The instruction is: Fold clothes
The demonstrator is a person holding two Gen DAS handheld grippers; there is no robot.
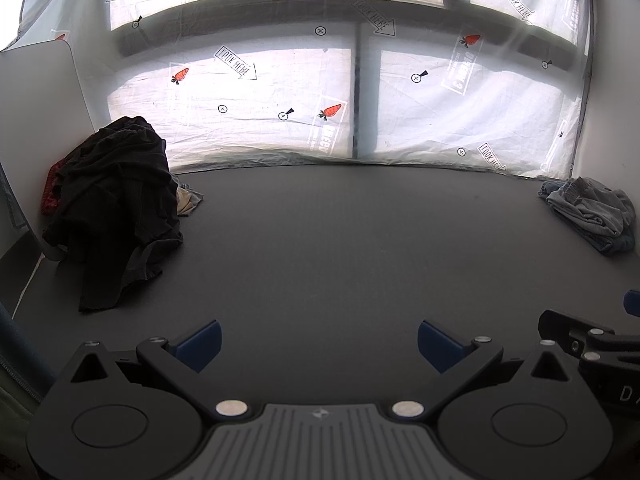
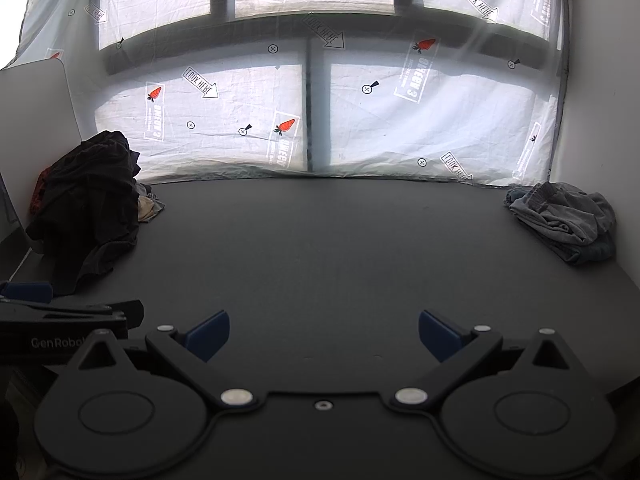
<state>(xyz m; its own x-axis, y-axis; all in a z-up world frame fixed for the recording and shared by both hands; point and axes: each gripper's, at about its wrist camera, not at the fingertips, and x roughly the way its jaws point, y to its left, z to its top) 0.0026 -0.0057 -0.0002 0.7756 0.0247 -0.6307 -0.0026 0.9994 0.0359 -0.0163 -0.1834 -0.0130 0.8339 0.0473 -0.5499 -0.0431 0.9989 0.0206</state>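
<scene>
Left gripper [image 1: 319, 344]: jaws wide apart, empty, hovering low over the dark table [image 1: 340, 240]. Right gripper [image 2: 324, 336]: same, spread wide, nothing held. They sit side by side, level, aimed at the window. Dark clothes pile [image 1: 112, 208] far left against the wall; grey garment [image 1: 592, 212] far right. Only the right wrist view shows the "GenRobot" lettering on the left gripper's side.

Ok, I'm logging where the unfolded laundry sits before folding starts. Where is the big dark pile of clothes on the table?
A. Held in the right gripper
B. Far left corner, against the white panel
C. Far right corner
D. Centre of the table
B: the dark pile of clothes sits heaped at the far left of the table by the white panel; only a smaller grey bundle lies far right.
</scene>
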